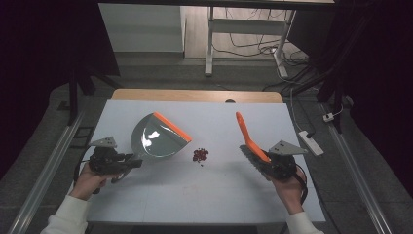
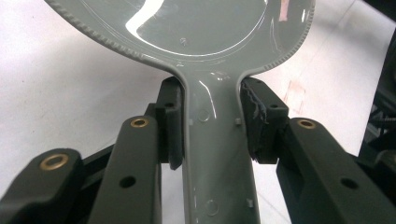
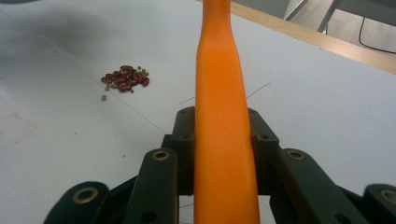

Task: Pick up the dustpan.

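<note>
- Gripping from the near edge of the desk (image 1: 204, 195), a person's two hands come in from the bottom of the high view, each in a pale sleeve and each holding a pair of tongs.
- At the near left, the left gripper (image 1: 127, 162) is clamped on the grey handle of the dustpan (image 1: 155, 139); in the left gripper view its black pads (image 2: 172, 123) press on both sides of that handle (image 2: 217, 154), just below where it widens into the pan.
- At the near right, the right gripper (image 1: 265, 163) is clamped on the brush (image 1: 249, 139); in the right gripper view the orange handle (image 3: 223, 116) runs up between the jaws, which press on it from both sides.
- The brush's dark bristles sit just by the right gripper, and its orange handle points away toward the far edge of the desk.
- Between the two tools, near the middle of the desk, lies a small heap of dark red beans (image 1: 200, 155) with a few smaller greenish ones mixed in (image 3: 125, 79), lying loose on the white top and touching neither tool.
- The dustpan's pan rests left of the middle, its orange lip (image 1: 173, 126) turned toward the far right, with the beans just beside its open mouth.
- Beyond the white top, a wooden strip (image 1: 195, 95) shows along the far edge of the desk.
</note>
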`<state>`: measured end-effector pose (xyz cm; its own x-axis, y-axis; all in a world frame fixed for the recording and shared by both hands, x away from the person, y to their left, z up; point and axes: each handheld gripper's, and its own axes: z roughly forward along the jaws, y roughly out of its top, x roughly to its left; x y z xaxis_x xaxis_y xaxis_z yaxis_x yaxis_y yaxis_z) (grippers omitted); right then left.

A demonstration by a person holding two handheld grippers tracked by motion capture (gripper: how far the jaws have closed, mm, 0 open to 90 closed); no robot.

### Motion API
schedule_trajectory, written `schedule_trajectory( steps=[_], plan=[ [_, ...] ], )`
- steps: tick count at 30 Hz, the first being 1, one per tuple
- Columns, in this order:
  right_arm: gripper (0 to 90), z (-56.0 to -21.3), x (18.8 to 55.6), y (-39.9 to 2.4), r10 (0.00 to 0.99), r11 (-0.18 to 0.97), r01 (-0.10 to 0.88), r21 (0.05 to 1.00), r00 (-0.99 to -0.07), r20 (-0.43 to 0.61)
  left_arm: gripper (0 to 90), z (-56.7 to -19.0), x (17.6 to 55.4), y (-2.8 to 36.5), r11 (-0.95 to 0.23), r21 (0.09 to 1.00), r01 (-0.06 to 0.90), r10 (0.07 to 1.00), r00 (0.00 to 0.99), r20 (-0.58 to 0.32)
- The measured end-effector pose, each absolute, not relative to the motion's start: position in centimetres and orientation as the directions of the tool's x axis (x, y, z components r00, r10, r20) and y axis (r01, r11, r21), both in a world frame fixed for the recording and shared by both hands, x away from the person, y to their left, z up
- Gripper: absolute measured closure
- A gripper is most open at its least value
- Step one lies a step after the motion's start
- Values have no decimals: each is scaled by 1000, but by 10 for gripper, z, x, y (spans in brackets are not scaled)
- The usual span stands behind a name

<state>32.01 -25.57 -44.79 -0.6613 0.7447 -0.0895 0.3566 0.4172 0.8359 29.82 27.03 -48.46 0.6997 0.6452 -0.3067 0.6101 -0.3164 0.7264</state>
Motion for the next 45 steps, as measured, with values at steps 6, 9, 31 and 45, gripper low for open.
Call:
schedule_trajectory(
  steps=[6,9,31,45],
  plan=[
    [702,-446,326,-249,737,413,348,842,-671,-84,626,-481,296,270,-363,719,592,625,727,-283],
    [702,-446,327,-244,731,426,344,837,-675,-94,626,-481,296,272,-363,725,585,595,745,-303],
    [702,-444,344,-225,734,404,348,846,-675,-73,625,-485,288,269,-486,674,556,510,807,-297],
    [702,-440,370,-209,735,385,342,857,-676,-60,625,-489,287,253,-538,640,548,486,822,-296]
  ],
)
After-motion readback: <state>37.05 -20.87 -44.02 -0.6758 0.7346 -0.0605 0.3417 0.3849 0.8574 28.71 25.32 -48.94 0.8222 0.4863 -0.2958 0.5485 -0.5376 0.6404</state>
